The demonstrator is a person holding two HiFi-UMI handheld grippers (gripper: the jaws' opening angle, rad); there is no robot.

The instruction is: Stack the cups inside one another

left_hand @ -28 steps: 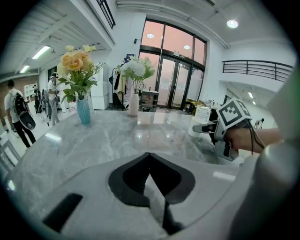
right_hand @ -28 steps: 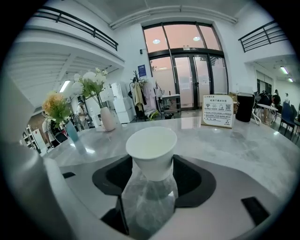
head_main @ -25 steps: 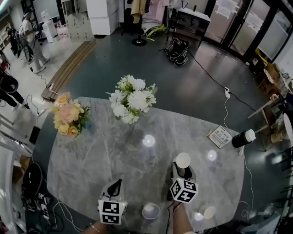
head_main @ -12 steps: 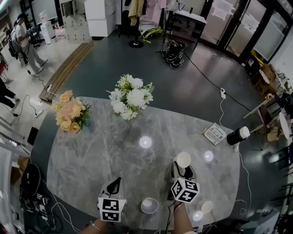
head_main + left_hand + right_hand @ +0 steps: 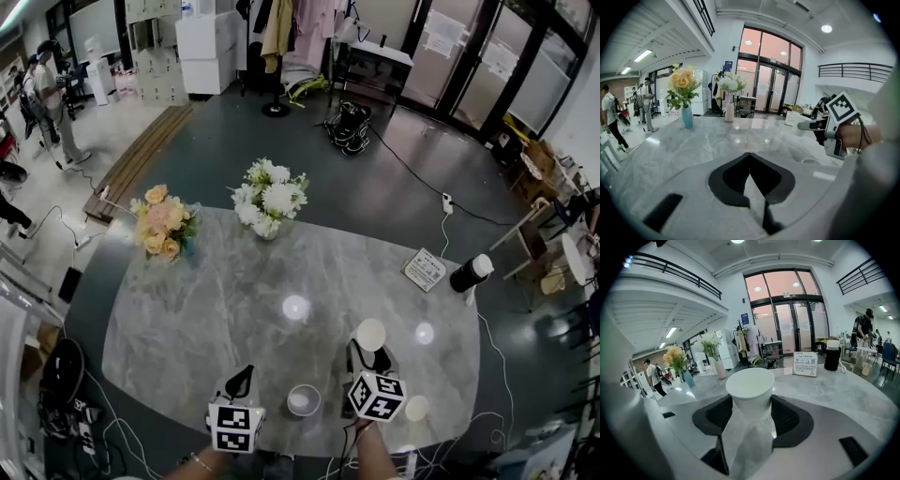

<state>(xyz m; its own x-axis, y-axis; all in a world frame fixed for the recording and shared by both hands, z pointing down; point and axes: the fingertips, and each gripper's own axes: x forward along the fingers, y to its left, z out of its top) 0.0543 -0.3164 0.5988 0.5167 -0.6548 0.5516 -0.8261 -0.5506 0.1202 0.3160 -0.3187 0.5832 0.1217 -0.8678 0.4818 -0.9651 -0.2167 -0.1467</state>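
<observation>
1. Right gripper (image 5: 750,404): in the right gripper view we found both jaws clamped on the narrow lower part of a white cup (image 5: 750,386). The cup's wide end pointed away from the camera. In the head view this held cup sat above the marble table (image 5: 206,309), right of centre and toward the near edge.

2. Left gripper (image 5: 749,155): in the left gripper view we found the jaw tips together, with nothing between them. The gripper was over the near part of the table, well apart from the held cup.

3. Second cup (image 5: 303,400): we saw it standing on the table with its mouth up, between the two grippers and close to the near edge. Neither gripper touched it.

4. Third cup (image 5: 416,408): we saw it just right of the right gripper, near the table edge. We could not tell how it lay.

5. Further items on the table: a peach bouquet (image 5: 161,220) and a white bouquet (image 5: 269,197) at the far side, and a sign card (image 5: 425,270) beside a black flask (image 5: 469,273) at the far right.
</observation>
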